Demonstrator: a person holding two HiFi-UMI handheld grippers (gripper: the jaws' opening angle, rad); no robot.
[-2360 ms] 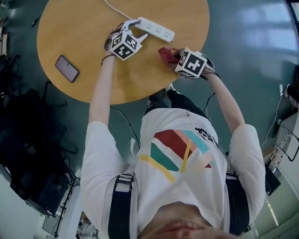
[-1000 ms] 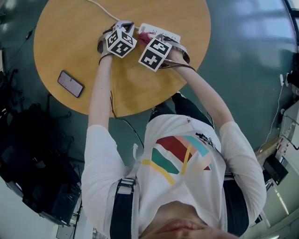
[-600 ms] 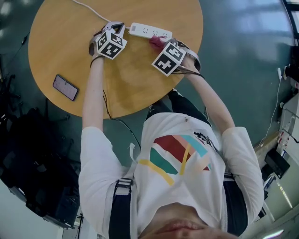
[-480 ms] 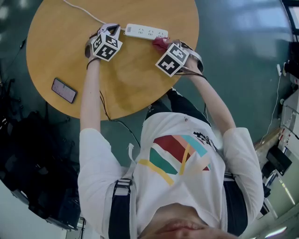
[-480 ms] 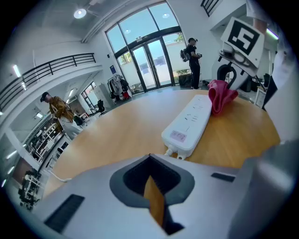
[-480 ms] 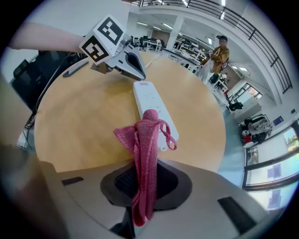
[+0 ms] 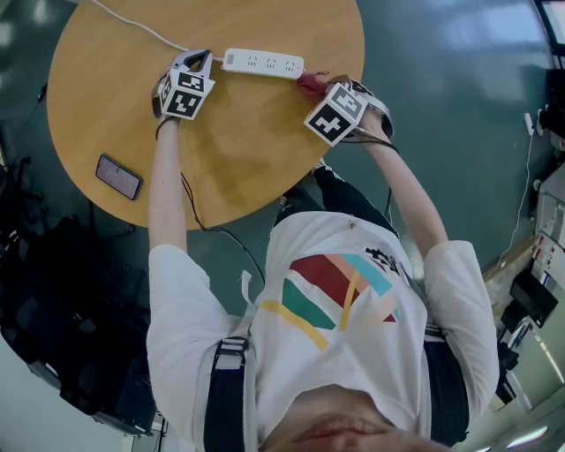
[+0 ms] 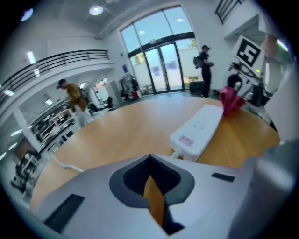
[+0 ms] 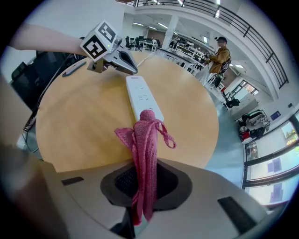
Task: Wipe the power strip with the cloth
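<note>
A white power strip (image 7: 262,63) lies on the round wooden table (image 7: 238,150), and it also shows in the left gripper view (image 8: 198,128) and the right gripper view (image 9: 141,100). My right gripper (image 7: 320,89) is shut on a pink-red cloth (image 9: 145,140). The bunched cloth (image 7: 310,82) rests at the strip's right end. My left gripper (image 7: 201,60) is shut with nothing in it (image 8: 150,158). Its tip sits just beside the strip's cord end (image 9: 132,70); I cannot tell whether it touches.
The strip's white cable (image 7: 132,26) runs off to the far left of the table. A dark phone (image 7: 118,177) lies near the table's left edge. The table's right edge is close behind the cloth. People stand far off in the hall (image 9: 218,51).
My right gripper has slid the cloth along the power strip from its left part to its right end. The left gripper stays shut by the cord end.
</note>
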